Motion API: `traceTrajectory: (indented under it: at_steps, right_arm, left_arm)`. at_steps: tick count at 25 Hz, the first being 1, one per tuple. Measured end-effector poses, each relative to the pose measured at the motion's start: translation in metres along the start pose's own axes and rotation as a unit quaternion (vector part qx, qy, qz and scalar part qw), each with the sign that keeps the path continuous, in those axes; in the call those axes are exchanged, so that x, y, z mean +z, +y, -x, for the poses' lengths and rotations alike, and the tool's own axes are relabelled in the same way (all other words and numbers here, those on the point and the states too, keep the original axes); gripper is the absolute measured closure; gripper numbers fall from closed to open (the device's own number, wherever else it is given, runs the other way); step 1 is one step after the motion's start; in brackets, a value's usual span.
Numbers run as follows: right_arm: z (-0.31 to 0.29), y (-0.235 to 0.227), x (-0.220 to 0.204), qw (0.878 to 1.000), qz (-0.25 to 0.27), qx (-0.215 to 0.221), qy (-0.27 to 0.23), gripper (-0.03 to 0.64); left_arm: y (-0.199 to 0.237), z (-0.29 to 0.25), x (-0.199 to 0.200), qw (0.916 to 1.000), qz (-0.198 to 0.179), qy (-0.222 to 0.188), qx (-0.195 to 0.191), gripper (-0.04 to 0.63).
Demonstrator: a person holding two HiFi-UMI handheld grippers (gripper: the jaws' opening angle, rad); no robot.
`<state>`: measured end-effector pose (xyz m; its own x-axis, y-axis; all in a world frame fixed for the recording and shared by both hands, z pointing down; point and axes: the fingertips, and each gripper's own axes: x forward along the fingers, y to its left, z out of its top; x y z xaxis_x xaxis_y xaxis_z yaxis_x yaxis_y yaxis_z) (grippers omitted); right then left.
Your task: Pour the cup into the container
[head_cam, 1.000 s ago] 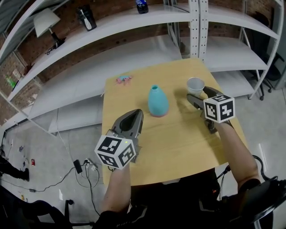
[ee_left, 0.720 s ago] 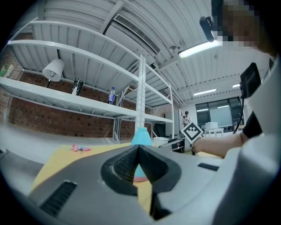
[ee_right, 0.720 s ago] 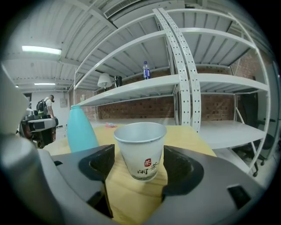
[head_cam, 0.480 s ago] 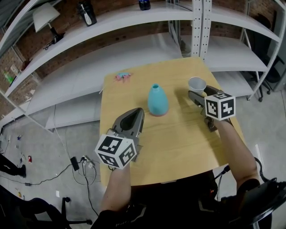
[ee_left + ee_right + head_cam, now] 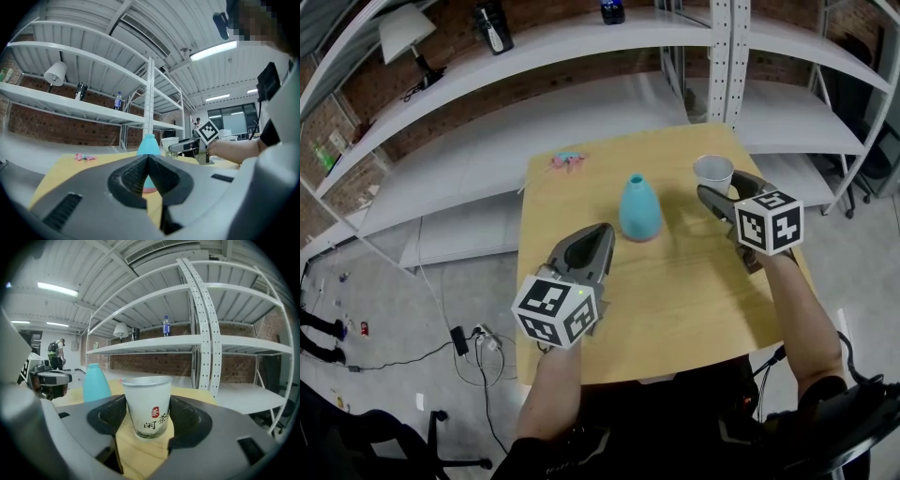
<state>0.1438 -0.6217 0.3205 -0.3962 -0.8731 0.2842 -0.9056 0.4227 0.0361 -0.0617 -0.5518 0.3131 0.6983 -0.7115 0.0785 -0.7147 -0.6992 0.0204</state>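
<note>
A white paper cup (image 5: 712,173) with red and black print stands upright on the wooden table (image 5: 675,281) at its far right. My right gripper (image 5: 721,188) reaches around it, and its jaws are closing with the cup (image 5: 147,406) between them, the pads close beside its sides. The teal vase-shaped container (image 5: 639,208) with a narrow mouth stands mid-table, left of the cup. My left gripper (image 5: 602,234) hovers near the table's left front, jaws shut and empty, pointing at the container (image 5: 149,145).
A small pink object (image 5: 566,161) lies at the table's far left corner. White metal shelving (image 5: 581,56) with a lamp and bottles runs behind the table, and a shelf upright (image 5: 729,56) stands just past the cup. Cables lie on the floor at left.
The right gripper has edged forward around the cup and its jaws have narrowed. The left gripper has drifted slightly right and forward. Cup and container stand where they were.
</note>
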Motion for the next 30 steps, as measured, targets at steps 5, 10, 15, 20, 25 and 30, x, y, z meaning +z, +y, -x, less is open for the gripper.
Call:
traceTrajectory:
  at_steps: [5,10,15,20,25,30]
  right_arm:
    - [0.008,0.021,0.031,0.999,0.037,0.016,-0.022,0.325]
    - [0.016,0.044,0.055,0.996,0.081,0.024,-0.026,0.325]
    - [0.019,0.065,0.072,0.989,0.139,0.040,-0.023,0.325]
    - [0.014,0.078,0.076,0.981,0.191,0.046,-0.007,0.325]
    - [0.009,0.082,0.077,0.968,0.251,0.031,0.009,0.325]
    - [0.002,0.087,0.080,0.951,0.306,0.019,0.025,0.325]
  left_arm:
    - [0.002,0.006,0.003,1.0000,-0.002,-0.001,0.003,0.604]
    - [-0.002,0.011,0.009,1.0000,-0.009,-0.002,-0.001,0.603]
    - [-0.004,0.012,0.005,0.9999,-0.013,0.008,-0.006,0.603]
    - [0.001,0.011,-0.003,1.0000,-0.004,0.009,-0.003,0.603]
    - [0.001,0.008,-0.003,0.9999,-0.003,0.008,-0.007,0.603]
    - [0.001,0.007,-0.005,0.9999,-0.001,0.009,-0.008,0.603]
